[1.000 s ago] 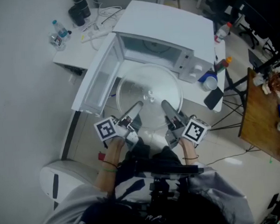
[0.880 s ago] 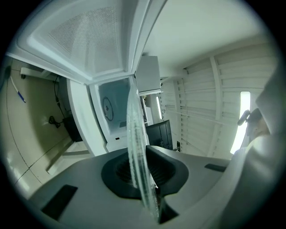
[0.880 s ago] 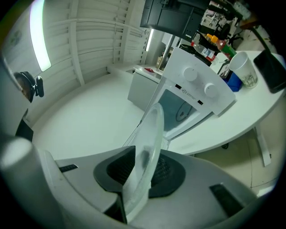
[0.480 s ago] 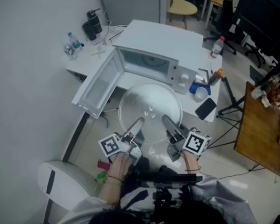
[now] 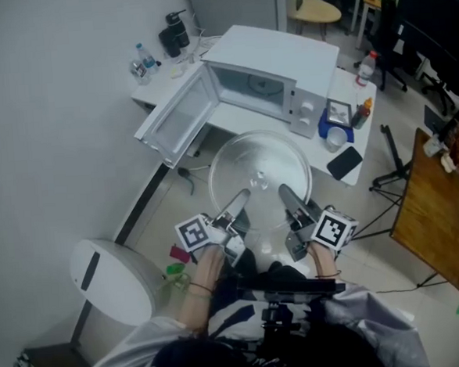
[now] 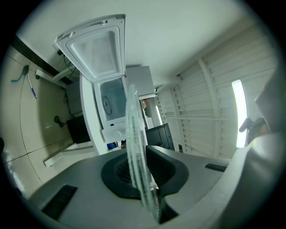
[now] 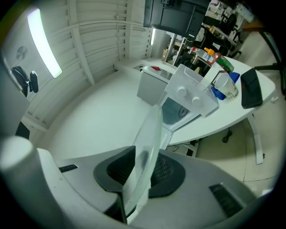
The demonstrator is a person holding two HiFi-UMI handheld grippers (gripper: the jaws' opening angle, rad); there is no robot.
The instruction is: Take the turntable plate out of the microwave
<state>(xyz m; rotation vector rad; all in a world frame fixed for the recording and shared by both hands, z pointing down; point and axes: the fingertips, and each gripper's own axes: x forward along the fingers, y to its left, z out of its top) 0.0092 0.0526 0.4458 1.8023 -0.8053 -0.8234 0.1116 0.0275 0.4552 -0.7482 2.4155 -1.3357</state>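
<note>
The clear glass turntable plate [image 5: 260,176] hangs level in the air, in front of the white microwave [image 5: 273,78] and outside it. My left gripper [image 5: 238,200] is shut on the plate's near left rim. My right gripper [image 5: 287,195] is shut on its near right rim. In the left gripper view the plate [image 6: 136,156] runs edge-on between the black pads. The right gripper view shows the plate [image 7: 145,154] the same way, clamped between the pads. The microwave door [image 5: 176,116] stands wide open to the left, and the cavity looks empty.
The microwave sits on a white table [image 5: 354,166] with a cup [image 5: 336,137], a blue item, bottles [image 5: 360,115] and a dark flat object [image 5: 344,163]. A white bin [image 5: 111,277] stands at the lower left. A wooden desk [image 5: 440,219] is on the right.
Both grippers have drawn the plate back from the microwave toward the person. The microwave and table now sit farther up the head view, and the plate is over the floor.
</note>
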